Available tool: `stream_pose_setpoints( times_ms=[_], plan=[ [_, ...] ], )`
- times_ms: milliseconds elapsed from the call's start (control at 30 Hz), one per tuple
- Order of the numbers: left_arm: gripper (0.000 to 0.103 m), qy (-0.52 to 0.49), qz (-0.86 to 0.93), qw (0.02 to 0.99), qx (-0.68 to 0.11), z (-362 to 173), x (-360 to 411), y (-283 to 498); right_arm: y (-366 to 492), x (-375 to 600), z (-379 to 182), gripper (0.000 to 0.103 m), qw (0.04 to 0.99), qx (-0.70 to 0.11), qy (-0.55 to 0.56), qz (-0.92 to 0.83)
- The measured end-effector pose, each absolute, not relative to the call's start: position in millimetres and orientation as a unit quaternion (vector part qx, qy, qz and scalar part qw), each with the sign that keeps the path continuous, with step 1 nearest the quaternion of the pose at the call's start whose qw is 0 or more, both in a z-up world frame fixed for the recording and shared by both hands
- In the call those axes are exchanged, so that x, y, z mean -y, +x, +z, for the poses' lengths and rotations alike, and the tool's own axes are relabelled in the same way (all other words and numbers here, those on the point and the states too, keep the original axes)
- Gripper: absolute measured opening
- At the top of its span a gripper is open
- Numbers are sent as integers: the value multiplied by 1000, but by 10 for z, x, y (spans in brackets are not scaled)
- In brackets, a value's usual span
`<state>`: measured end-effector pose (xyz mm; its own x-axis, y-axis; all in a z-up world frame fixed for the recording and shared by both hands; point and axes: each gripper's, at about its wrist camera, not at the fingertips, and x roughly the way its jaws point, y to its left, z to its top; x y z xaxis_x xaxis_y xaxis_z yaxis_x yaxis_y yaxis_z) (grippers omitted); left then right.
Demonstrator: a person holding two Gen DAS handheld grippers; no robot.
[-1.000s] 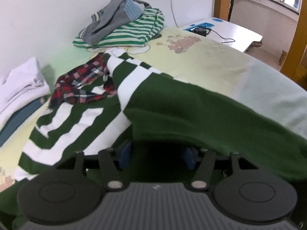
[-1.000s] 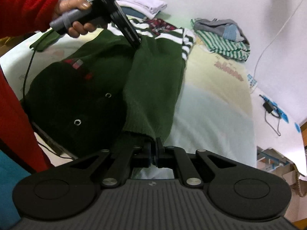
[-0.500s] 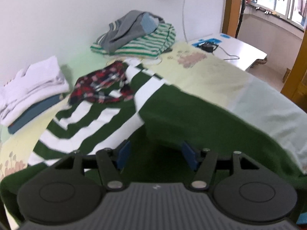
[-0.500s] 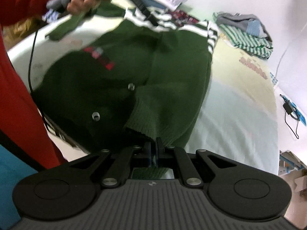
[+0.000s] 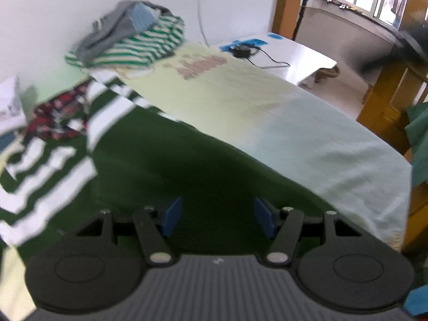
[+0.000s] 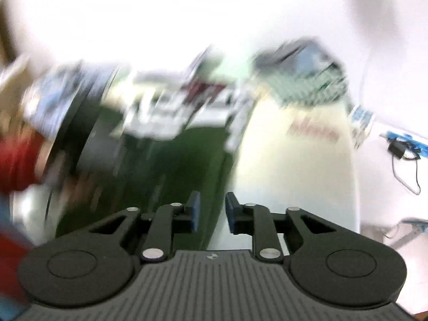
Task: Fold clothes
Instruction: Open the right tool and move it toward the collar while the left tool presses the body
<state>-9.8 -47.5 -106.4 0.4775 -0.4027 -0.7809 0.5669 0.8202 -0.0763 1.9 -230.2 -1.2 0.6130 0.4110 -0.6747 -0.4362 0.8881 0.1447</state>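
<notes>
A dark green knit cardigan (image 5: 171, 165) with white stripes and a red plaid collar (image 5: 56, 117) lies spread on the bed. My left gripper (image 5: 218, 215) hovers just above its green body, open wide, nothing between the blue pads. In the blurred right wrist view the same cardigan (image 6: 187, 165) stretches away ahead. My right gripper (image 6: 212, 211) stands open over its right edge, holding nothing. A red sleeve (image 6: 18, 160) and the other gripper's dark body smear across the left of that view.
A heap of grey and green-striped clothes (image 5: 128, 40) sits at the far end of the bed by the wall. Folded white garments (image 5: 8, 104) lie at the far left. The pale sheet (image 5: 307, 133) stretches right. A white side table (image 5: 294, 53) with a charger stands beyond.
My right gripper has let go of the cardigan's hem and opened, swinging fast. My left gripper stayed open and turned right over the garment, which now lies flat.
</notes>
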Motion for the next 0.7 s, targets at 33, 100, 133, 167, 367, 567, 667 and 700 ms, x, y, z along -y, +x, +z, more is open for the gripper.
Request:
stream_pose_setpoints(
  times_ms=[33,100,133,167,367,567,667,700],
  plan=[
    [63,95,-288,851,-429,-1088,528,-122,238,2286,-41,27,898,-368,-5,239],
    [63,97,-292,846,-435,-1136,627,-186,662,2221,-134,27,898,-364,10,248],
    [63,105,-286,847,-436,-1162,674,-243,860,2156,-213,27,896,-364,11,255],
    [63,107,-278,848,-438,-1165,690,-281,1089,2086,-315,27,892,-369,21,261],
    [63,97,-237,855,-451,-1119,706,-455,2099,1715,-818,27,878,-392,63,267],
    [63,106,-195,866,-448,-1119,823,-597,2645,1542,-1134,27,851,-419,98,300],
    [63,101,-187,866,-452,-1111,827,-609,2680,1552,-1143,5,844,-413,108,325],
    [63,100,-185,866,-453,-1108,828,-612,2673,1573,-1123,5,843,-406,111,334]
  ],
)
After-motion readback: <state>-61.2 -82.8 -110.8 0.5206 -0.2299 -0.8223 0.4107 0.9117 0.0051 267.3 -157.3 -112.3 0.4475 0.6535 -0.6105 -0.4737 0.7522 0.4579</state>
